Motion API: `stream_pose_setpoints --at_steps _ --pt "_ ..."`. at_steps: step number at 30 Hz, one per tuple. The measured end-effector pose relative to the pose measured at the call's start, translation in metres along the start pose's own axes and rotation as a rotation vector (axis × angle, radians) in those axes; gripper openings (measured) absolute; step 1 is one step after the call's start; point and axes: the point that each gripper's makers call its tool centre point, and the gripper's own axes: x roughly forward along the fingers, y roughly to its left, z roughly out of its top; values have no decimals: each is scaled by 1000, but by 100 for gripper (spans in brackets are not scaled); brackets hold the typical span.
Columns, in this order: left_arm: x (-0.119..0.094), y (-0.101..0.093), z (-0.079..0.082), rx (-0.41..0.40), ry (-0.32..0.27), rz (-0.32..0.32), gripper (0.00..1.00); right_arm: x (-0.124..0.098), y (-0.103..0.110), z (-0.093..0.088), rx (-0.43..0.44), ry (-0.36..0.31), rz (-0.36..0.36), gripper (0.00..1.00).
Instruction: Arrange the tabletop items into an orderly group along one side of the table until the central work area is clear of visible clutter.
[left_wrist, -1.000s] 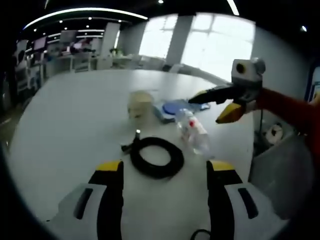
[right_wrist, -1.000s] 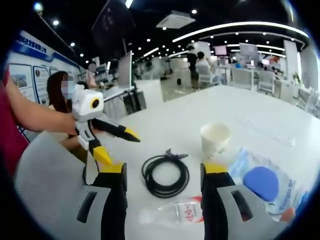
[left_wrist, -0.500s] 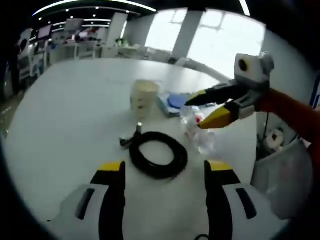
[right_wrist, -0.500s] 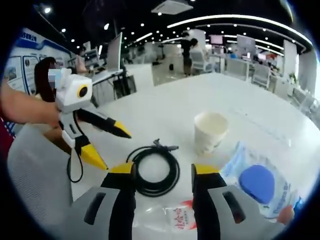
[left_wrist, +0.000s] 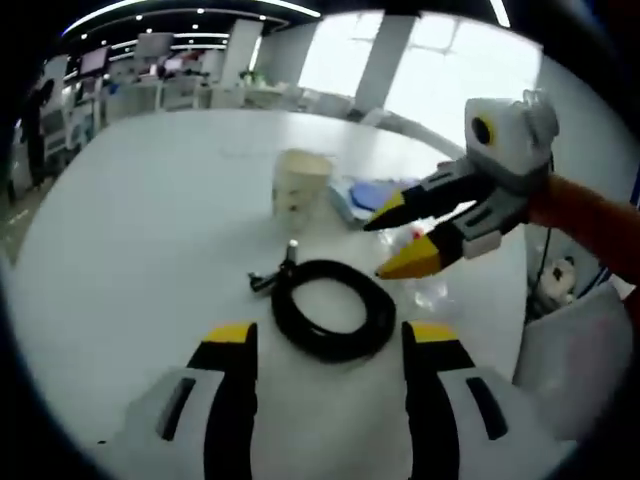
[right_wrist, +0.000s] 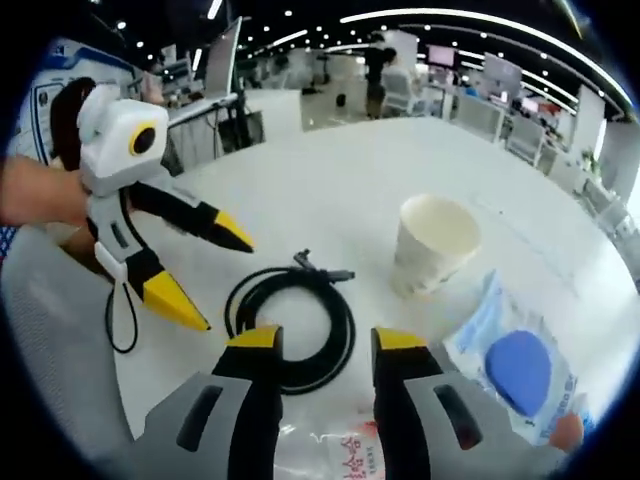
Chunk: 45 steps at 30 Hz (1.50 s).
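**Two grippers over the cable, cup and packet on a round white table**

On the white round table (left_wrist: 130, 230) sits the whole little pile; a coiled black cable (left_wrist: 333, 308) lies nearest in the left gripper view, its plug end sticking out toward the paper cup (left_wrist: 301, 187), which stands upright just past it; behind the cup there's a clear packet with a blue round thing inside (left_wrist: 366, 196), lying flat; a clear plastic bottle (left_wrist: 432, 290) lies on its side to the right of the coil, mostly hidden by the other claw.

Left gripper (left_wrist: 322, 345) has its yellow-tipped jaws spread wide, either side of the near edge of the coil, holding nothing; the right gripper (left_wrist: 392, 240) comes in from the right, jaws parted a fair bit, tips hanging over the table just beside the coil and over the bottle; can't tell if they touch anything.

Same stuff from the right gripper view; the right gripper (right_wrist: 323, 338) jaws sit at a narrowish gap with nothing between them, right at the near side of the black cable (right_wrist: 290, 322); paper cup (right_wrist: 433, 246) beyond and to the right; blue-disc packet (right_wrist: 520, 362) at the right edge; bottle (right_wrist: 335, 448) with red print lying low between the jaws; left gripper (right_wrist: 210, 275) at the left, jaws apart, held by a hand (right_wrist: 40, 195); office desks and people blurry in the back.
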Motion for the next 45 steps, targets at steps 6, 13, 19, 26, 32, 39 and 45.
stream_pose_setpoints --at_steps 6,13,19,26,32,39,45 --pt "5 2 0 4 11 10 51 7 -2 -4 25 22 1 28" --pt "11 5 -1 -10 22 25 50 16 -3 -11 43 58 2 27" --pt "16 8 -2 -20 28 42 48 23 -1 -14 56 86 -6 24" --pt "19 12 -6 -25 44 66 47 28 -4 -17 75 109 -18 24" --pt "23 11 -6 -13 46 63 47 30 -4 -19 71 123 -29 23" --pt "28 11 -7 -5 56 68 45 33 -4 -21 64 146 -40 22" --pt "30 14 -8 -12 61 84 43 36 -5 -23 54 160 -50 22"
